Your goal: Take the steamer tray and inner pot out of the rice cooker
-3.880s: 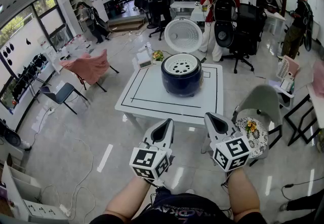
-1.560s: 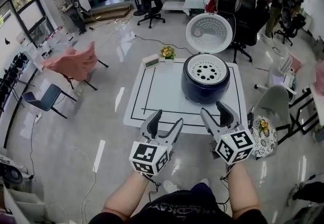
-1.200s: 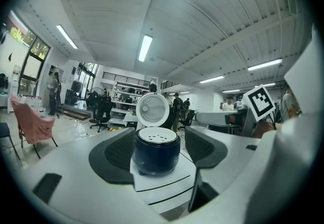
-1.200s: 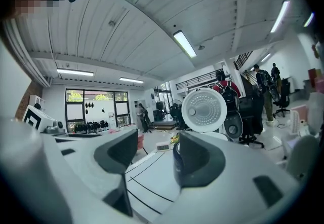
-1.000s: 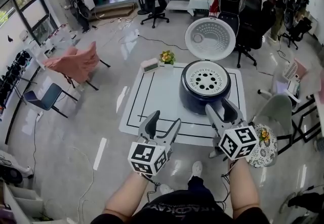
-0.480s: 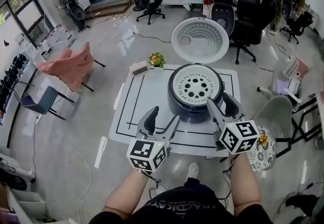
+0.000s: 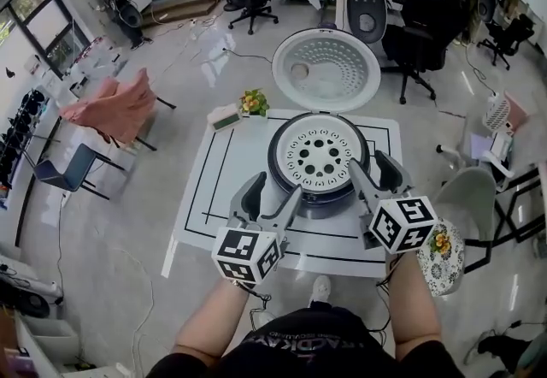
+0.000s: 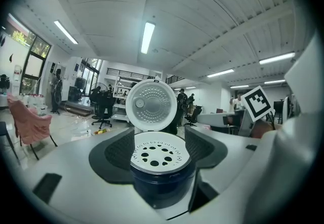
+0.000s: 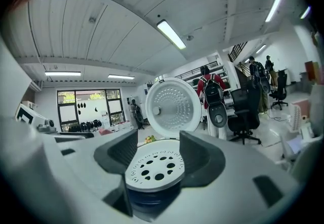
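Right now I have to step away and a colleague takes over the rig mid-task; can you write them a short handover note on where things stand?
Left gripper: open and empty, at the front left of the rice cooker.
Right gripper: open and empty, at the cooker's front right.
Things: the cooker stands on the white table with its lid swung up. The steamer tray sits in the cooker's top. The inner pot is hidden beneath the tray.
Done: the lid is open; nothing is out.
Left: lift out the tray, then the inner pot.
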